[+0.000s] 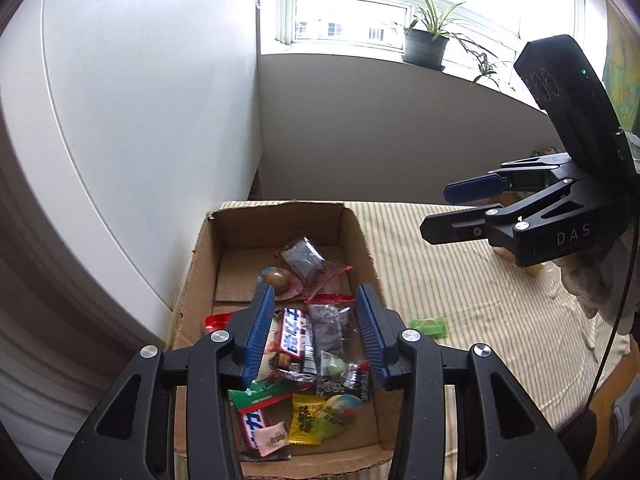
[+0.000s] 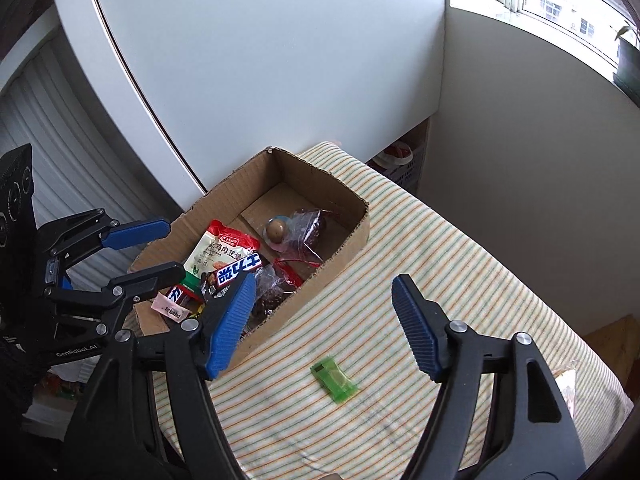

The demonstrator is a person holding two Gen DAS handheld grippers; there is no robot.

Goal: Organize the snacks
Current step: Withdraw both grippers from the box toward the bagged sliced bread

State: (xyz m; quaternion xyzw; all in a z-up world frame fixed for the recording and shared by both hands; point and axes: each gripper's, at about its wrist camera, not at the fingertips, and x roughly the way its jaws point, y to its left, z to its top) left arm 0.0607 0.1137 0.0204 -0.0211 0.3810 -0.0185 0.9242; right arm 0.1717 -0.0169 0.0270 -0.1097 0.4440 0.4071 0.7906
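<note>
An open cardboard box [image 1: 280, 210] [image 2: 320, 294] stands on the striped tablecloth and holds several wrapped snacks: candy bars, dark dried-fruit packs, a brown egg pack. My left gripper [image 1: 315, 304] [image 2: 172, 248] hovers open over the box's near half, with nothing between its blue pads. A small green packet [image 1: 428, 326] [image 2: 334, 378] lies alone on the cloth, right of the box. My right gripper [image 2: 324, 284] [image 1: 440, 212] is open wide and empty, above the cloth beside the box; the green packet lies below and between its fingers.
A tall white cabinet [image 1: 120, 120] stands close behind the box on the left. A potted plant [image 1: 426, 40] sits on the windowsill. The striped cloth [image 2: 440, 260] drops off at the table's right edge. A pale packet [image 2: 568, 384] lies near that edge.
</note>
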